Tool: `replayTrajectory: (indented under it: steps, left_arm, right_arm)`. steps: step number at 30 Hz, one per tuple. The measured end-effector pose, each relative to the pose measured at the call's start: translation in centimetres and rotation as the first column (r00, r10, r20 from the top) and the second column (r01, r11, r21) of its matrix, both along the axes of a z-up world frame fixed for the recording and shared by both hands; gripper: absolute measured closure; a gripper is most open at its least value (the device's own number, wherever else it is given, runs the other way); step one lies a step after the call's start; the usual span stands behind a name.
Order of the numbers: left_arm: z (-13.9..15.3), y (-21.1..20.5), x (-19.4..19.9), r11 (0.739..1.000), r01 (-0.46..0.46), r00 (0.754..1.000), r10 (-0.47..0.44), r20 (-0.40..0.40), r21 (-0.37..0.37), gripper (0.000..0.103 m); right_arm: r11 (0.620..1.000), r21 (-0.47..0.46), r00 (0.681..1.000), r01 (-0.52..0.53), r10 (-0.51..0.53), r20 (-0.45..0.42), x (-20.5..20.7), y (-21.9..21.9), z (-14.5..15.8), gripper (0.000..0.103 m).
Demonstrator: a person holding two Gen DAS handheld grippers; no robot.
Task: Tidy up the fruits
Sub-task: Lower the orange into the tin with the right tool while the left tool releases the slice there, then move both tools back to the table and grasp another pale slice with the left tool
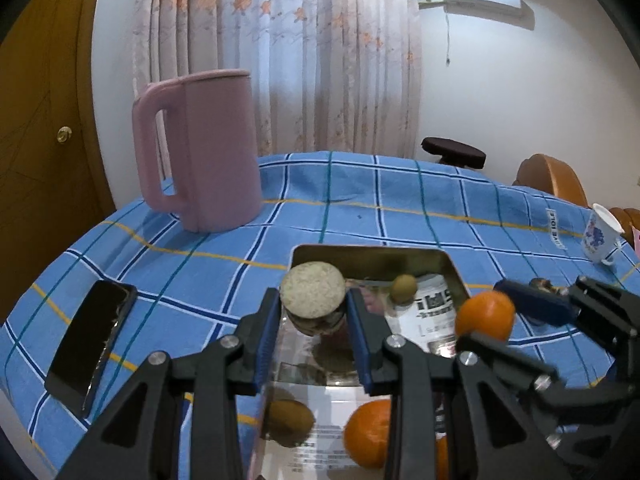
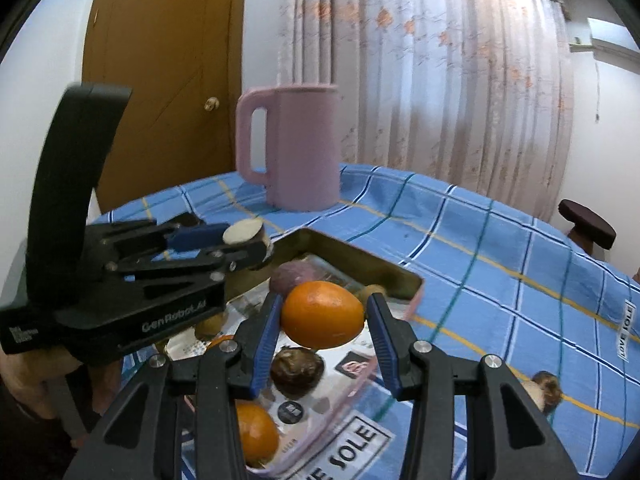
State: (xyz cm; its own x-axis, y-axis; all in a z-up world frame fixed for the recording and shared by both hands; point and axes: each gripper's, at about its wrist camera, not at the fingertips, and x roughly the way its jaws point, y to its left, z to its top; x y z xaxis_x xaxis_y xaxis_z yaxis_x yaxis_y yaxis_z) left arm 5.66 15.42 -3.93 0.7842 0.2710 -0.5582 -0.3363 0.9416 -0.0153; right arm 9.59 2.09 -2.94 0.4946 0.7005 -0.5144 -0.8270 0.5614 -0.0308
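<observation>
- Left tongs [image 1: 313, 312] pinch a cut-topped, round brownish fruit [image 1: 312, 290], held over the metal tray [image 1: 372, 254].
- Right tongs [image 2: 322, 330] pinch an orange [image 2: 322, 315], also above the tray.
- Risk: both tongs crowd over the tray and could knock together, so a fruit may slip out.
- Risk: the orange is round and smooth; a drop could make it roll off the tray onto the surface [image 1: 400, 204].
- Already in the tray: a second orange [image 2: 256, 432], a dark brown fruit [image 2: 297, 370] and a kiwi-like one [image 1: 290, 420], leaving little free room.
- Beyond the tray: pink jug [image 1: 200, 148]. Left of it: phone [image 1: 90, 344]. Right: cup [image 1: 600, 238]. None blocks the way.
</observation>
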Motion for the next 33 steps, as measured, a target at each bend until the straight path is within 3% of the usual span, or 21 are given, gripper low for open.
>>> replayTrajectory:
  steps: [11, 13, 15, 16, 21, 25, 28, 33]
  left_arm:
    - [-0.7, 0.8, 0.0, 1.0, -0.017, 0.999, 0.017, -0.029, 0.013, 0.066]
    - [-0.6, 0.6, -0.1, 1.0, -0.022, 0.999, 0.022, -0.027, 0.02, 0.054]
    - [-0.4, 0.4, -0.4, 0.999, -0.038, 0.999, 0.039, -0.013, 0.031, 0.03]
    - [-0.2, 0.3, -0.6, 0.998, -0.045, 0.999, 0.045, -0.005, 0.034, 0.026]
    - [1.1, -0.6, -1.2, 0.999, -0.032, 0.999, 0.031, 0.038, 0.011, 0.022]
    - [1.9, -2.8, -1.0, 1.0, 0.018, 0.998, -0.018, 0.064, 0.0, 0.022]
    - [2.1, -6.0, -0.2, 0.996, 0.084, 0.995, -0.084, 0.062, 0.016, 0.014]
    - [2.1, -11.2, 1.7, 0.981, 0.188, 0.981, -0.19, 0.039, 0.043, 0.013]
  right_arm:
    - [0.998, -0.058, 0.998, -0.038, 0.035, -0.051, 0.1, 1.7, -1.9, 0.057]
    - [0.998, -0.056, 0.998, -0.04, 0.037, -0.059, 0.2, 1.7, -1.9, 0.056]
    - [0.998, -0.045, 0.997, -0.046, 0.043, -0.058, 0.1, 1.5, -1.8, 0.047]
    - [0.998, -0.039, 0.998, -0.043, 0.041, -0.052, -0.1, 1.3, -1.6, 0.04]
    - [0.999, -0.036, 1.0, -0.013, 0.012, -0.018, -0.2, -0.8, -0.6, 0.038]
    - [0.997, -0.053, 0.998, 0.064, -0.063, 0.014, 0.6, -4.3, -0.2, 0.038]
    - [0.986, -0.064, 0.988, 0.157, -0.156, 0.015, 2.0, -7.8, -0.2, 0.038]
    - [0.921, -0.092, 0.926, 0.378, -0.377, 0.032, 5.0, -14.0, -0.5, 0.038]
